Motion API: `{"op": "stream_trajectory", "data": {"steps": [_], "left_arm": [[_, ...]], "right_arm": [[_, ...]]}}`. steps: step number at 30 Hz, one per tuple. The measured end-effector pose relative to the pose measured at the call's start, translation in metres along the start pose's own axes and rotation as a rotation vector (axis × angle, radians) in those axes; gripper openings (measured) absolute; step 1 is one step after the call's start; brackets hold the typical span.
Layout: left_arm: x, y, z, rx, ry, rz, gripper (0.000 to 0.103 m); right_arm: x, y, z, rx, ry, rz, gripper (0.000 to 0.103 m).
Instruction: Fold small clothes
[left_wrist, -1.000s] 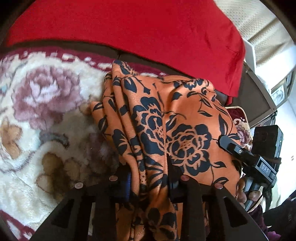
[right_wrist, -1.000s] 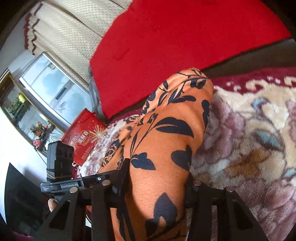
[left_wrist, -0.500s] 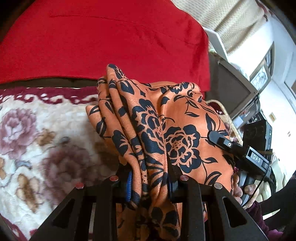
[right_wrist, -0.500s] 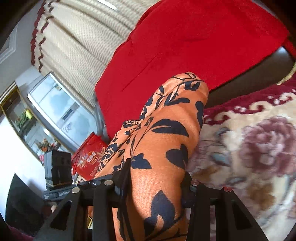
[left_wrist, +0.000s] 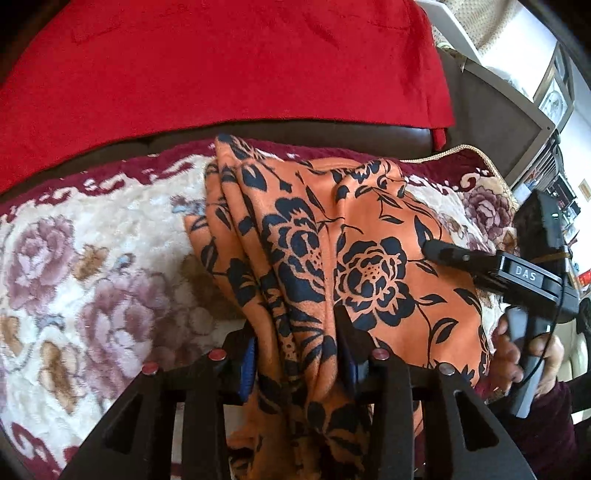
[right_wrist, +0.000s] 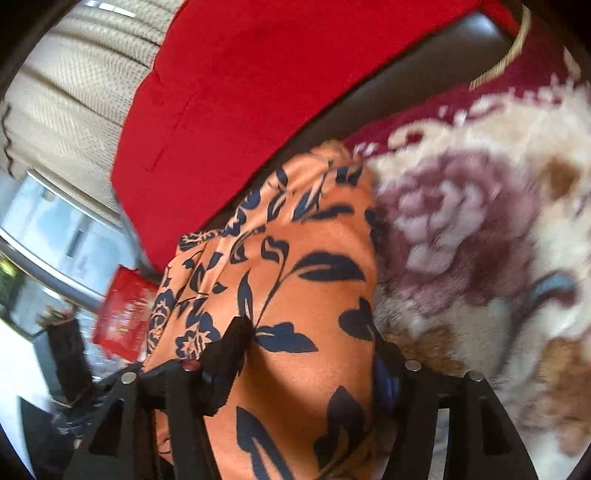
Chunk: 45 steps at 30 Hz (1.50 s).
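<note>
- Risking collapse of the fold in the orange floral garment (left_wrist: 369, 258) if letting go before it settles flat on the floral blanket (left_wrist: 92, 258); bunched pleats beside the left gripper (left_wrist: 297, 332) likely springing apart.
- Risking dragging the cloth out of shape on withdrawal, through fabric catching on a fingertip of the right gripper (right_wrist: 310, 343).
- Risking an uneven edge, through letting go at different moments on the two sides.
- Bracketing a gathered ridge of the garment with the left jaws, standing part-open and having just been widening; not showing whether the pads are pressing on it.
- Straddling a broader band of the same cloth with the right jaws, standing wider apart and likewise having just been opening; not revealing any firm grip.
- Lying draped over the blanket ahead of both grippers, running back between each pair of jaws, and ending close to the red cover (left_wrist: 221, 66).
</note>
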<state>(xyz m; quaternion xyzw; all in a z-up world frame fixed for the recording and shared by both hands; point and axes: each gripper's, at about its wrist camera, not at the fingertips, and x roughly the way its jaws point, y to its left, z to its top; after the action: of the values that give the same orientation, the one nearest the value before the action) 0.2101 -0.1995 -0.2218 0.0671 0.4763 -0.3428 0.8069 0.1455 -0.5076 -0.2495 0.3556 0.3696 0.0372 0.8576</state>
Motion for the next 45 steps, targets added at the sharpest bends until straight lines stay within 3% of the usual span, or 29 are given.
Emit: {"op": "stream_trajectory", "data": {"steps": [3, 6, 9, 11, 14, 15, 17, 18, 23, 27, 30, 34, 45], "left_arm": [[-0.023, -0.004, -0.004, 0.044, -0.072, 0.058, 0.044], [-0.043, -0.014, -0.003, 0.119, -0.212, 0.2, 0.062], [-0.035, -0.024, -0.001, 0.159, -0.228, 0.288, 0.065], [-0.015, -0.026, -0.001, 0.17, -0.172, 0.373, 0.065], [0.023, -0.021, -0.007, 0.161, -0.082, 0.453, 0.069], [0.026, -0.024, -0.007, 0.157, -0.091, 0.465, 0.073], [0.024, -0.029, -0.008, 0.175, -0.121, 0.541, 0.09], [0.023, -0.033, -0.008, 0.193, -0.124, 0.568, 0.09], [0.002, -0.038, -0.005, 0.12, -0.143, 0.544, 0.09], [-0.031, -0.05, -0.007, 0.09, -0.247, 0.622, 0.09], [-0.06, -0.063, -0.013, 0.075, -0.325, 0.704, 0.098], [-0.097, -0.071, -0.025, 0.041, -0.377, 0.633, 0.099], [-0.176, -0.092, -0.049, 0.027, -0.498, 0.616, 0.099]], "right_arm": [[-0.02, 0.008, 0.003, -0.076, -0.071, -0.108, 0.065], [-0.045, 0.025, 0.0, -0.15, -0.194, -0.176, 0.065], [-0.052, 0.046, -0.004, -0.226, -0.259, -0.106, 0.063], [-0.043, 0.057, -0.008, -0.28, -0.232, -0.077, 0.048], [-0.006, 0.057, -0.012, -0.268, -0.095, -0.089, 0.047], [0.006, 0.053, -0.013, -0.26, -0.054, -0.113, 0.048], [0.017, 0.051, -0.013, -0.264, -0.039, -0.134, 0.048], [0.015, 0.052, -0.011, -0.262, -0.039, -0.134, 0.047], [-0.015, 0.067, -0.016, -0.268, -0.118, -0.14, 0.048], [-0.047, 0.088, -0.028, -0.316, -0.189, -0.181, 0.051], [-0.069, 0.104, -0.038, -0.36, -0.223, -0.245, 0.055], [-0.097, 0.114, -0.052, -0.352, -0.275, -0.288, 0.06], [-0.152, 0.143, -0.087, -0.357, -0.313, -0.283, 0.06]]}}
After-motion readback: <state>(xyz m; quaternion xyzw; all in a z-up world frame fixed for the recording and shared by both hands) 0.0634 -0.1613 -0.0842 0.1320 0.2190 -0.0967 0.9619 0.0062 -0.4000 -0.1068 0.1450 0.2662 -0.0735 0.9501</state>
